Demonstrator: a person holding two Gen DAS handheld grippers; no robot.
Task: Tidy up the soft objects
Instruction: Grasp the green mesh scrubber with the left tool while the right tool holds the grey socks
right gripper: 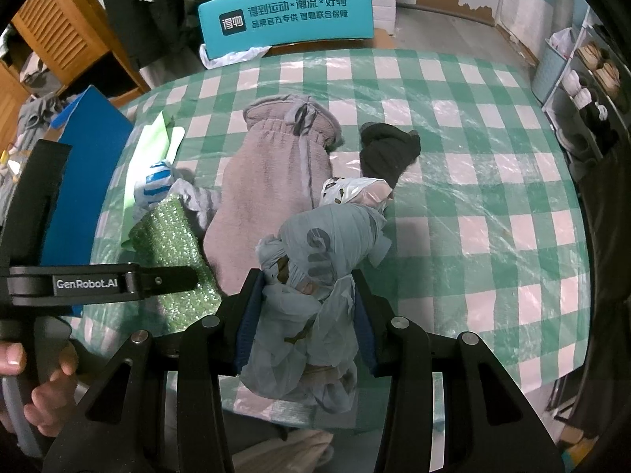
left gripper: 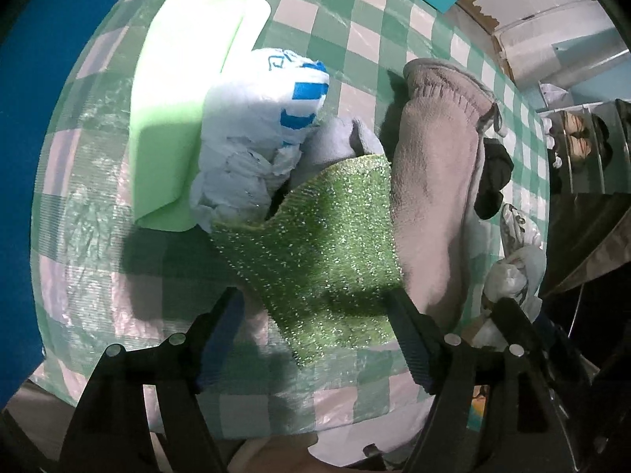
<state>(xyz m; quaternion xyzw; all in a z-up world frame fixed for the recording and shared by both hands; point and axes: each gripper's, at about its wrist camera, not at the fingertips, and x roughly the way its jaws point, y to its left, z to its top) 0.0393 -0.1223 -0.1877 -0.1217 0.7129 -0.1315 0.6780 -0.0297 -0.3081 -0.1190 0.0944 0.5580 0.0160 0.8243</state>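
Observation:
A glittery green sponge cloth (left gripper: 327, 252) lies on the checked tablecloth between the open fingers of my left gripper (left gripper: 315, 307), which do not pinch it. It also shows in the right wrist view (right gripper: 173, 252). Beside it lie a white-and-blue plastic bag (left gripper: 256, 134), a grey cloth (left gripper: 339, 142) and a folded pinkish-grey fleece garment (left gripper: 430, 181). My right gripper (right gripper: 305, 315) is shut on a crumpled grey-blue plastic bag (right gripper: 315, 276). A black knit item (right gripper: 388, 149) and a printed white bag (right gripper: 351, 189) lie beyond it.
Light green foam sheets (left gripper: 185, 90) lie at the table's left. A blue board (right gripper: 83, 181) leans at the left edge. A teal box (right gripper: 288, 15) stands past the far edge. A shoe rack (right gripper: 587, 90) stands right. The left gripper's body (right gripper: 98, 282) is at the left.

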